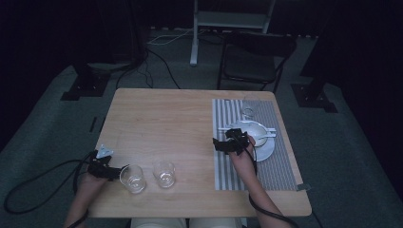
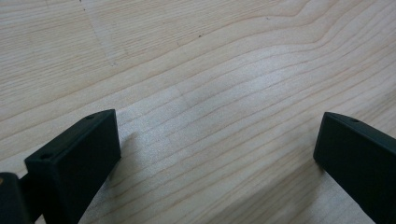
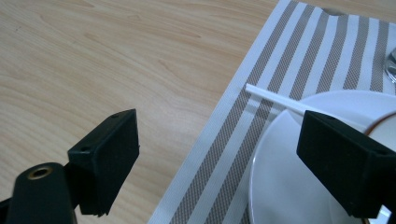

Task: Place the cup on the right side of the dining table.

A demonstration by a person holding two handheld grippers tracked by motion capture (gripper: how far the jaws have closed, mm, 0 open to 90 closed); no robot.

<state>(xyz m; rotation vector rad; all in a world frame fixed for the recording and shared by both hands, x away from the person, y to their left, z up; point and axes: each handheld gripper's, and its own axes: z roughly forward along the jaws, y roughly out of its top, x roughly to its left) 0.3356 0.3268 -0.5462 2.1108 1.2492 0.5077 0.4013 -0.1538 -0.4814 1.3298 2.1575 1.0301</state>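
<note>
Table: white stick lies slantwise across plate

a light wooden table stands on grey carpet in a dim room. a second clear glass sits near the table's front edge, and a third glass stands at the far end of a grey-and-white striped placemat. behind the table, a dark folding chair faces it, beside a white metal stand, with cables trailing across the floor.
</note>
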